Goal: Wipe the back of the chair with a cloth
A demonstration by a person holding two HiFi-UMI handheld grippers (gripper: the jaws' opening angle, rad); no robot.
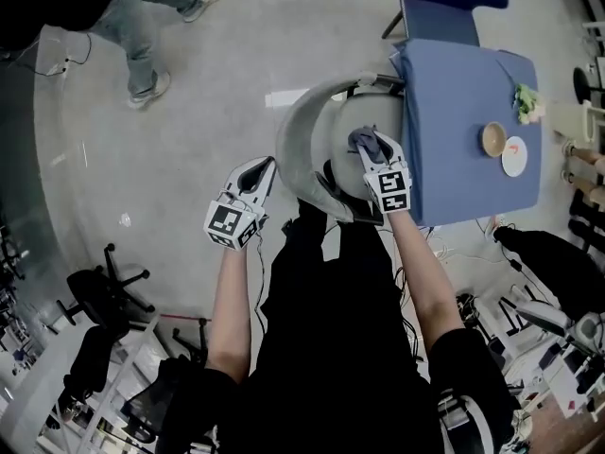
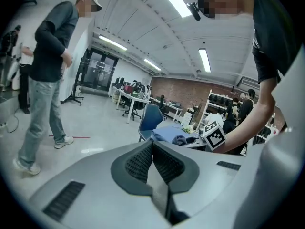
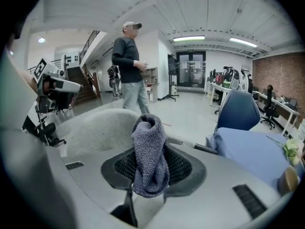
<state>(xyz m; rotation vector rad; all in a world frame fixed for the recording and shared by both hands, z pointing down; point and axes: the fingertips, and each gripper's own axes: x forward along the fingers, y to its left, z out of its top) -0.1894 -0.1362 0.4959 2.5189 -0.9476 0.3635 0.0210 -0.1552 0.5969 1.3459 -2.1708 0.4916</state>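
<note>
R tool (image 1: 373,145) pinching cloth (image 3: 150,151), long axis upright, L tool (image 1: 263,168) closed

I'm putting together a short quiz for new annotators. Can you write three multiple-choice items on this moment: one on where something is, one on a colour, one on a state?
1. Where is the cloth?
A. Between the jaws of the right gripper
B. Flat on the floor
C. In the standing person's hand

2. What colour is the table cover?
A. Red
B. Blue
C. Green

3. How do the jaws of the left gripper stand?
A. Wide apart
B. Shut on the cloth
C. Together, with nothing between them

Answers:
1 A: the right gripper view shows the grey knit pinched between its jaws.
2 B: the head view shows it plainly blue.
3 C: the left gripper view shows the two pads meeting with nothing between them.
</note>
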